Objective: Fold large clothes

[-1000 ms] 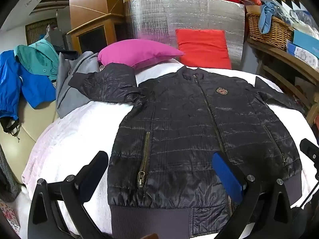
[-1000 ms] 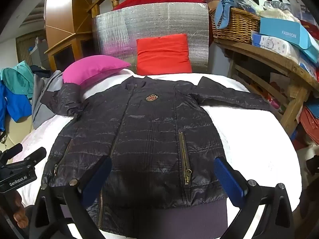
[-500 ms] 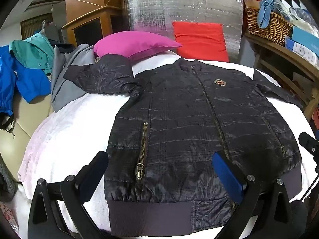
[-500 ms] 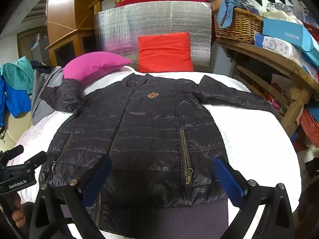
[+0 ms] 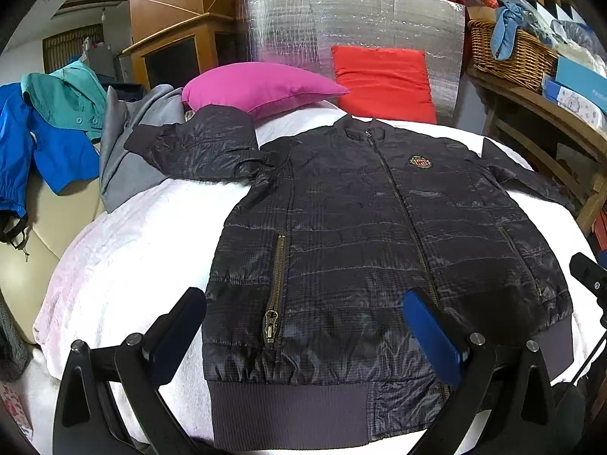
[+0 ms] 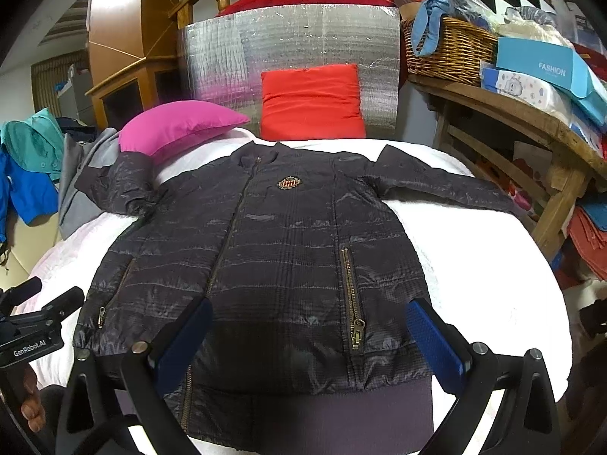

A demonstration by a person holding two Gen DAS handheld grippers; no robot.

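Observation:
A black quilted jacket lies flat, front up and zipped, on a white bed cover, with both sleeves spread out to the sides; it also shows in the right wrist view. Its ribbed hem is nearest me. My left gripper is open and empty, hovering over the hem's left part. My right gripper is open and empty, hovering over the hem's right part. The left gripper's body shows at the left edge of the right wrist view.
A pink pillow and a red cushion sit at the bed's head against a silver foil board. Blue, teal and grey clothes lie left. A wooden shelf with a wicker basket and boxes stands right.
Both grippers have drawn back a little and risen, so more of the jacket's hem shows. The jacket has not moved.

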